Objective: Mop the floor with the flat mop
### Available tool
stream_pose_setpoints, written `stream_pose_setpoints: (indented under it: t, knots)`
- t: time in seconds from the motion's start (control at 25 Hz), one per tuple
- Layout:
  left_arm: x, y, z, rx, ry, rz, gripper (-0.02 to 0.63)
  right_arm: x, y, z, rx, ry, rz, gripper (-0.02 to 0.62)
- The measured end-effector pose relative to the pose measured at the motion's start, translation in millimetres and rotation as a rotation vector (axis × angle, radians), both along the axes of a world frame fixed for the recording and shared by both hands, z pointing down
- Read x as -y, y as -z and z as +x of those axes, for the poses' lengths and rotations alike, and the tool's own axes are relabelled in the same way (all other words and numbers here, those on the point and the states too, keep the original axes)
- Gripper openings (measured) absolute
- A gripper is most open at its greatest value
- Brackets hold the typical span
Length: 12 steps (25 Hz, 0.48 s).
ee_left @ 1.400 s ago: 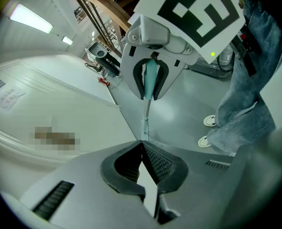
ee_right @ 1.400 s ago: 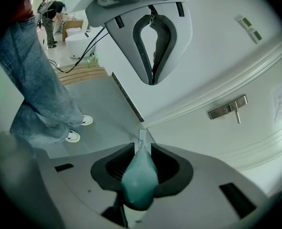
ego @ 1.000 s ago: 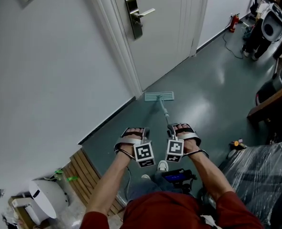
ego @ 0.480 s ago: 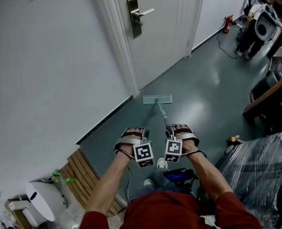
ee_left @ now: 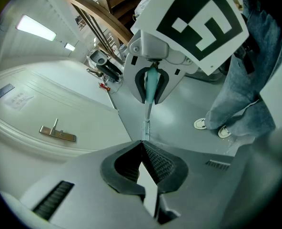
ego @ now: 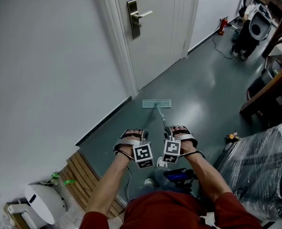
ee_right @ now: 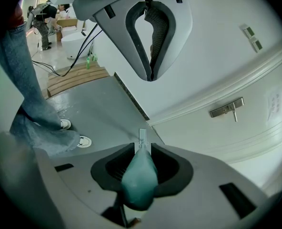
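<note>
Nearest, the left hand-held gripper (ee_left: 142, 143) has its jaws almost together on what appears to be a pale stretch of the mop handle (ego: 161, 117). The right hand-held gripper (ee_right: 142, 149), just beside it and slightly nearer the pad, is clamped on the handle's teal grip (ee_right: 140, 178). The handle's long axis runs straight ahead and down from both to the flat mop head (ego: 156, 103). The head lies crosswise on the grey floor (ego: 198, 94), near the white door (ego: 155, 37). No brand or label is legible; the marker cubes (ego: 142, 154) bear only square patterns.
</note>
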<state>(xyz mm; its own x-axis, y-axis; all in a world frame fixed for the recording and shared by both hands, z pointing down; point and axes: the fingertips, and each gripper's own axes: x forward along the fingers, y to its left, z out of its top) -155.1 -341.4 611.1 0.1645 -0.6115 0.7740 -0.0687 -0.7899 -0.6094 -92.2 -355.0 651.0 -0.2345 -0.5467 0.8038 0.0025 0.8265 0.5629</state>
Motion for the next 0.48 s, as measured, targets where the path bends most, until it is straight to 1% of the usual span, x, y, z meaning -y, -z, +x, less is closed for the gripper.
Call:
stream_pose_setpoints:
  t: [0.08, 0.24, 0.48]
  knots:
    - [-7.9, 0.0, 0.1, 0.007, -0.003, 0.002, 0.015, -8.5, 3.4, -0.5, 0.011, -0.001, -0.001, 0.118]
    - [-22.5, 4.4, 1.1, -0.008, -0.015, 0.014, 0.017, -24.4, 2.5, 2.2, -0.005, -0.018, 0.002, 0.118]
    - [-59.2, 10.0, -6.4, -0.016, -0.022, 0.026, 0.017, -63.5, 5.1, -4.3, -0.014, -0.024, 0.003, 0.118]
